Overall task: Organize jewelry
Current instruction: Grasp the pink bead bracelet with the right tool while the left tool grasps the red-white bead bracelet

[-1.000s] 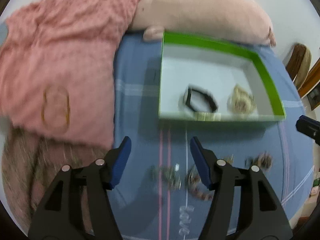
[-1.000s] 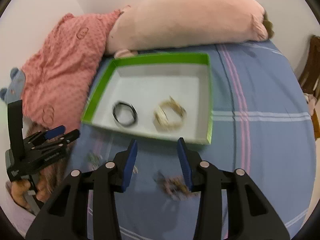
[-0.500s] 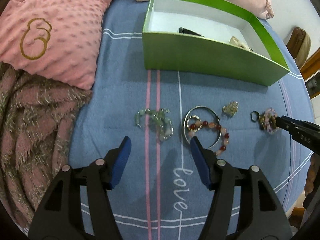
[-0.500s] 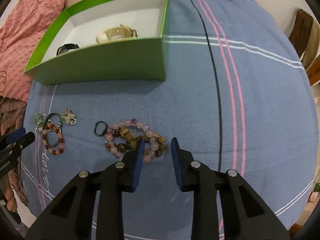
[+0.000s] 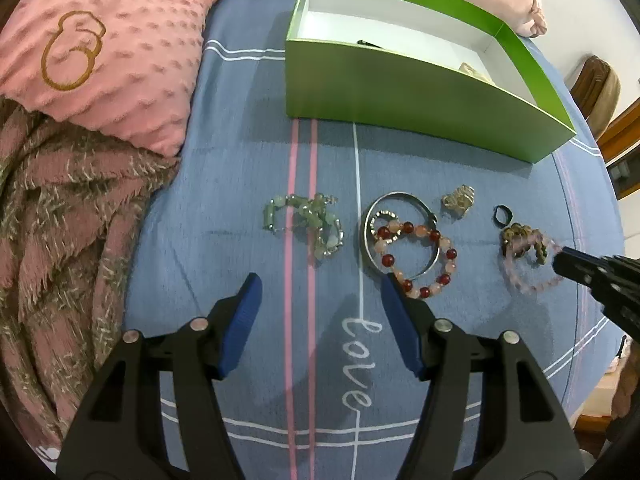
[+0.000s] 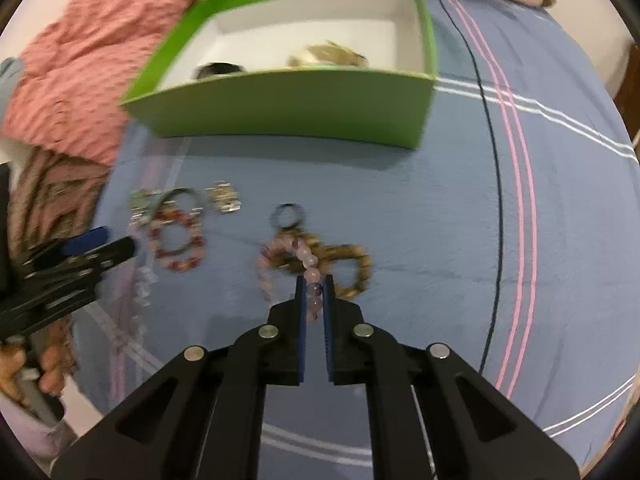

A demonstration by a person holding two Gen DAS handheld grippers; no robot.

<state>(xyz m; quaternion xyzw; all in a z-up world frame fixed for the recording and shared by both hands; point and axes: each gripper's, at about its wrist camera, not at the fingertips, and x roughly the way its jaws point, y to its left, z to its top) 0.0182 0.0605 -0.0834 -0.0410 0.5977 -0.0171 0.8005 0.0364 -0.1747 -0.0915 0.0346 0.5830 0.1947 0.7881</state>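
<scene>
The right gripper has just closed on the pale pink bead bracelet, which lies in front of the green cardboard box. The left gripper hangs with jaws apart, empty. The pick-up step seems in hand; next, a lift over the box wall.
</scene>
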